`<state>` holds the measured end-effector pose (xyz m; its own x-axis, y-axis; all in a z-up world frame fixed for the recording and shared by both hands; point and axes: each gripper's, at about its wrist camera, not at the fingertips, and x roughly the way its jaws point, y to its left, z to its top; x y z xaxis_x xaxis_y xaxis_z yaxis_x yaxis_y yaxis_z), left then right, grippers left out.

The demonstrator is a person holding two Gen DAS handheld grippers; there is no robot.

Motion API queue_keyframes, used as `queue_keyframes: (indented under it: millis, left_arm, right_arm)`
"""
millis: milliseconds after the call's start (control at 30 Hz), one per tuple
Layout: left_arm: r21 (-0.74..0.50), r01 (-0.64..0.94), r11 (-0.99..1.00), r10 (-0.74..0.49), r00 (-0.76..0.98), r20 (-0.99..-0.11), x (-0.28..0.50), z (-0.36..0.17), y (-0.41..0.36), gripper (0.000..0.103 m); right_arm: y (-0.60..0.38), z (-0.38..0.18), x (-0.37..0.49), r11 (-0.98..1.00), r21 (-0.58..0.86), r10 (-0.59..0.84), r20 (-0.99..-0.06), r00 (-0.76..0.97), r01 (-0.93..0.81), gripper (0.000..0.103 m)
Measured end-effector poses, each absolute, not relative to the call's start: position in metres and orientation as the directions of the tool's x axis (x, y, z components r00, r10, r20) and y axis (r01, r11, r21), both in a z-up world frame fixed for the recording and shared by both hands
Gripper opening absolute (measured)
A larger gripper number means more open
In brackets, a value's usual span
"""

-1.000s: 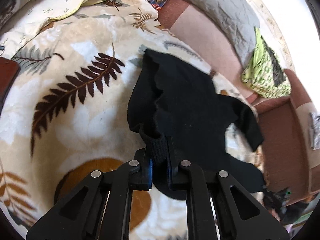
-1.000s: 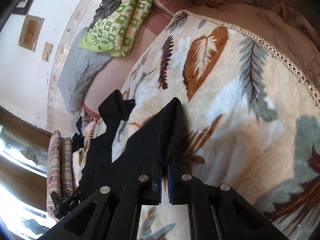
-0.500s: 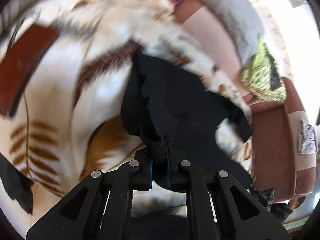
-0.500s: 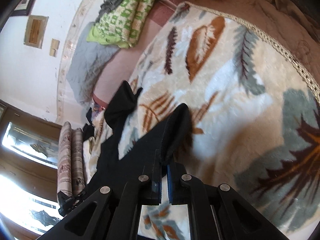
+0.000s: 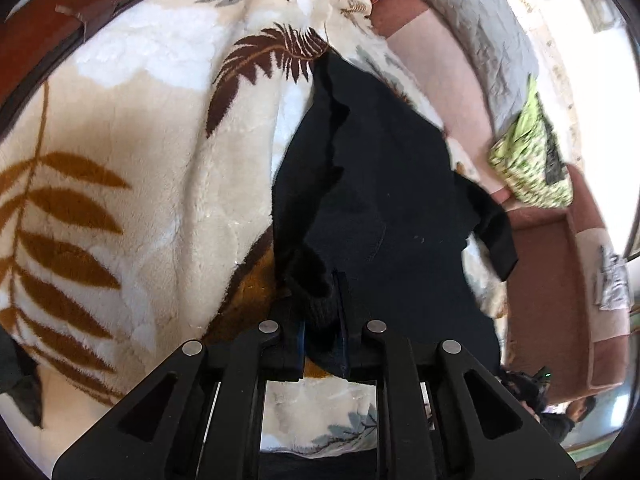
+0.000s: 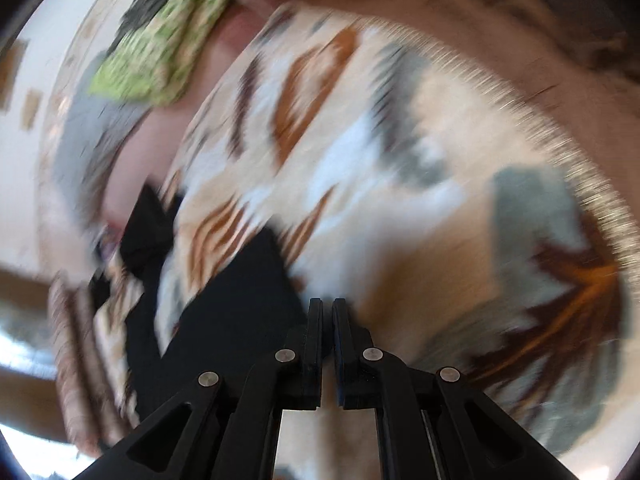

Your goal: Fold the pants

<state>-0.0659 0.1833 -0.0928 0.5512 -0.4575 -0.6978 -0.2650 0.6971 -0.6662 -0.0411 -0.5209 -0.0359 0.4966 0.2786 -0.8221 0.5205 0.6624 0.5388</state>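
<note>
We see the black pants point(image 5: 376, 184) spread on a cream leaf-print fleece blanket point(image 5: 132, 184), lying long-wise away from the left wrist camera. The left gripper point(image 5: 322, 312) has a ribbed cuff or hem of the pants between its fingers; its jaws are opening a little, the cloth still touching both pads. The pants' left edge runs ragged and folded over; the far end reaches a dark brown fern print. One loose flap point(image 5: 494, 236) hangs off to the right, over the blanket's edge toward a pink-brown sofa seat point(image 5: 548, 280).

Open room: broad bare blanket left of the pants, up to a reddish-brown wooden edge point(image 5: 48, 32) at the top left. On the right there is little blanket beyond the pants before the sofa. A green patterned cloth bundle point(image 5: 528, 160) and a grey quilted pillow point(image 5: 480, 20) sit on the sofa back.

Right wrist view is motion-blurred. The right gripper point(image 6: 328, 312) has its jaws together; whether any cloth is pinched between them we cannot tell. The black pants point(image 6: 240, 304) lie just left of its fingers. Wide bare blanket right of it, out to a fringed border point(image 6: 520, 112).
</note>
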Motion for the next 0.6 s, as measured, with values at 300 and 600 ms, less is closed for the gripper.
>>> queue_keyframes:
  millis: [300,600]
  left_arm:
    - [-0.741,-0.179,0.647,-0.513,0.617,-0.597,-0.077,-0.105,0.192,0.014]
    - [-0.754,-0.184,0.631,-0.528,0.611,-0.590,-0.075,-0.104,0.194,0.014]
  right_arm:
    - [-0.481,0.092,-0.009,0.931,0.295,0.122,-0.806,0.579,0.215,0.015]
    - [-0.367,0.043,0.047,0.941,-0.075,0.171,-0.735,0.656,-0.329,0.043]
